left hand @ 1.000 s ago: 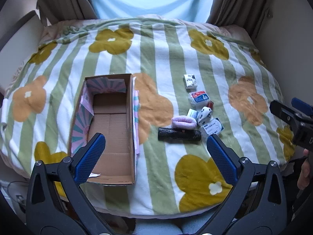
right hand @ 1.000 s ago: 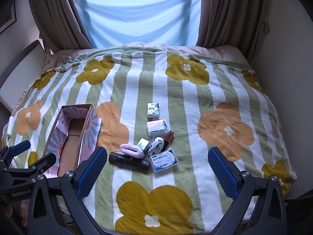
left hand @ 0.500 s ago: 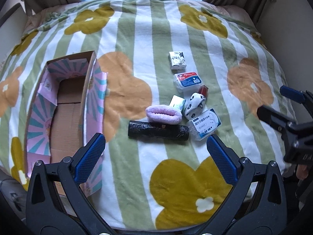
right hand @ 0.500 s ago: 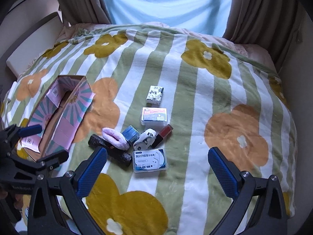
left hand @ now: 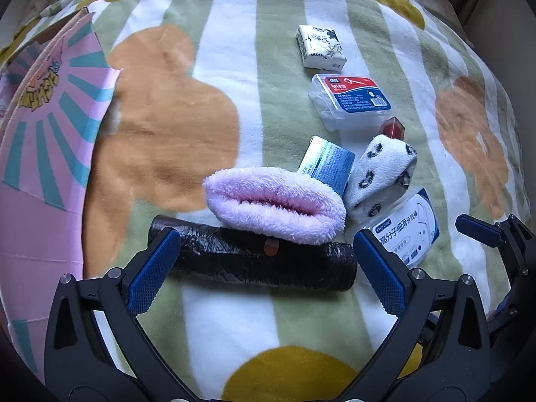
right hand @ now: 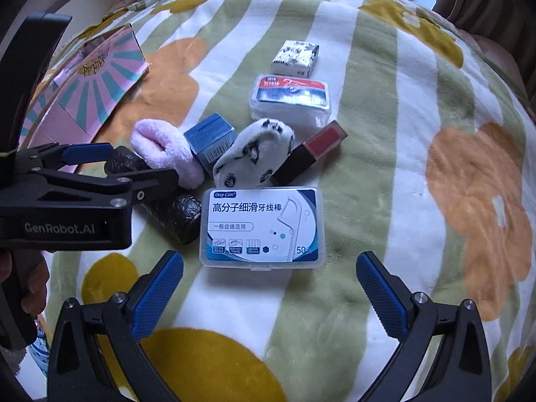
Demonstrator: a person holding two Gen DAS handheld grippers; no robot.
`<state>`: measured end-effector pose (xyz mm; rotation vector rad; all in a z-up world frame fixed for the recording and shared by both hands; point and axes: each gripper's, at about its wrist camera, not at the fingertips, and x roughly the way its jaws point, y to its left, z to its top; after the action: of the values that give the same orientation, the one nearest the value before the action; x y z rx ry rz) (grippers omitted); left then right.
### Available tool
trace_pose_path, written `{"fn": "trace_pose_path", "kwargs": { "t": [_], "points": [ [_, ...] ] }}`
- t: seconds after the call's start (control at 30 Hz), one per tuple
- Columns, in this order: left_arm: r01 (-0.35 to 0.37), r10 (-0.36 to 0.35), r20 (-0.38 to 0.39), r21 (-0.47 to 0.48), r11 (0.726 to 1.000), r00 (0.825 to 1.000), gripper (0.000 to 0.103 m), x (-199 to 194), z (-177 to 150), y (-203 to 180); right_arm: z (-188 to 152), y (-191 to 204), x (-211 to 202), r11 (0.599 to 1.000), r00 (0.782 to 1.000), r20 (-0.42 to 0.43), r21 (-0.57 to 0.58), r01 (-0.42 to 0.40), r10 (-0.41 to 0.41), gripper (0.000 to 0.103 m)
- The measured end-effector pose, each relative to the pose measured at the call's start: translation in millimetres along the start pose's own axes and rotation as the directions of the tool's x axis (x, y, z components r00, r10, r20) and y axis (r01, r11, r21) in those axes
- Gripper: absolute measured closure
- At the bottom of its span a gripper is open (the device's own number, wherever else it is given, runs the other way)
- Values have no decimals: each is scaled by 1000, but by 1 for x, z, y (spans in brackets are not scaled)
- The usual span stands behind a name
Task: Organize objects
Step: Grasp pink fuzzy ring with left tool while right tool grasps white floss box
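A black plastic-wrapped roll (left hand: 254, 261) is seen lying lengthwise on a striped, flowered blanket (left hand: 234, 328), with a fluffy pink pouch (left hand: 274, 204) resting against its far side. The left gripper (left hand: 264, 271) is held wide open, its 2 blue pads (left hand: 152, 273) placed at either end of the roll. The right gripper (right hand: 268, 294) is also spread apart, just short of a clear floss-pick box (right hand: 263, 227). A pink cardboard box (left hand: 43, 174) is seen at left.

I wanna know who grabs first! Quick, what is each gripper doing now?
Left gripper: open, holding nothing, straddling the black roll.
Right gripper: open, holding nothing, in front of the floss pick box.
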<state>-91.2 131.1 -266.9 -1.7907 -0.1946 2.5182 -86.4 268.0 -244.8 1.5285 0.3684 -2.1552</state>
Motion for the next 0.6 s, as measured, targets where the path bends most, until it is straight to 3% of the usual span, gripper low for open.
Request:
{"fn": "trace_pose_path", "kwargs": {
  "t": [0.23, 0.37, 0.47, 0.6],
  "points": [
    [13, -13, 10, 18, 1000, 1000, 2, 11, 9, 1, 2, 0, 30, 1000, 999, -38, -1, 19, -19, 1],
    [44, -44, -5, 10, 999, 999, 19, 16, 13, 5, 4, -2, 37, 1000, 999, -44, 20, 11, -10, 6],
    [84, -84, -10, -3, 996, 996, 32, 17, 14, 7, 5, -5, 39, 999, 999, -39, 35, -14, 16, 16],
    [91, -91, -7, 20, 996, 996, 42, 15, 13, 6, 3, -7, 39, 999, 999, -38, 45, -16, 18, 16]
  ]
}}
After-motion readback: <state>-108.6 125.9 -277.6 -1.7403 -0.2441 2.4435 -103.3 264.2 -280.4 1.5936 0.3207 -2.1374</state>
